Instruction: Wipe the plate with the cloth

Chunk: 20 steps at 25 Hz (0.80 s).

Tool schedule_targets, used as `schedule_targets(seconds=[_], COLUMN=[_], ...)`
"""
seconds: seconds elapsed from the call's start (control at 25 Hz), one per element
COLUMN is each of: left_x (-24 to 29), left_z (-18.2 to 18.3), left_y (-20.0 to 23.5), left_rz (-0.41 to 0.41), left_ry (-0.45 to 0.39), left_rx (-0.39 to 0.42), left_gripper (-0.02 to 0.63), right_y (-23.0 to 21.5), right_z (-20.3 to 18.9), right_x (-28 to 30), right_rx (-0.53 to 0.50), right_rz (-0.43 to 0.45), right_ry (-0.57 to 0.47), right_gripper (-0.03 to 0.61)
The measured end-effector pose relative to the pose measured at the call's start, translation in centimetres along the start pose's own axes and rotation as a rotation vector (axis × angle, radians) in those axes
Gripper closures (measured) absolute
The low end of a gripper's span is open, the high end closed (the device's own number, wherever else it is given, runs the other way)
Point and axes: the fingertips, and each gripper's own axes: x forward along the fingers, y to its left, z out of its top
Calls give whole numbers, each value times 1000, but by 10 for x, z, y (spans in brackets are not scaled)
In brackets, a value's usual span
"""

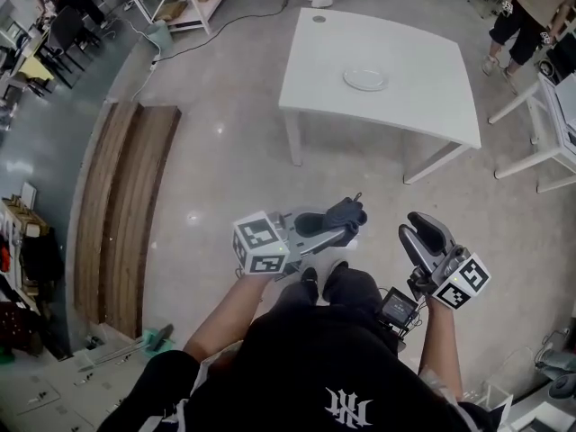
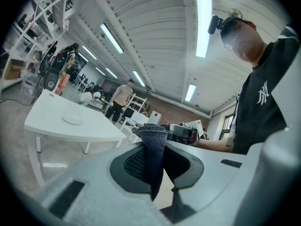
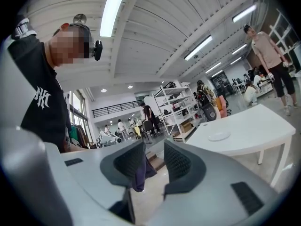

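Cloth [image 2: 153,149], judged soft and light, is pinched at its fold by left gripper [image 1: 349,219]; right gripper [image 3: 153,166] is spread. Plate [image 1: 365,79] is seen on table [image 1: 423,70] at twelve o'clock, well apart.

One plate [image 1: 365,79], one cloth [image 1: 347,212], two grippers [image 1: 351,225] [image 1: 418,234], two marker cubes [image 1: 261,243] [image 1: 462,282]

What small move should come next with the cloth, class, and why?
Probably carry the left gripper forward toward the white table. Its jaws are shut on the dark cloth, yet the plate lies well ahead on the tabletop, far beyond the cloth's reach from here.
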Motion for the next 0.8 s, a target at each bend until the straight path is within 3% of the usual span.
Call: schedule_targets(seconds=[0.36, 0.8], left_x=[52, 139], left_z=[37, 87], left_y=[73, 173], left_rz=[58, 167], left_ry=[-5, -13], left_rx=[-3, -34], left_gripper=[563, 563], right_y=[-92, -239], right_z=[30, 76], right_x=[28, 49], right_rx=[0, 28], right_rz=[50, 124], right_ry=[10, 47], right_gripper=[466, 462])
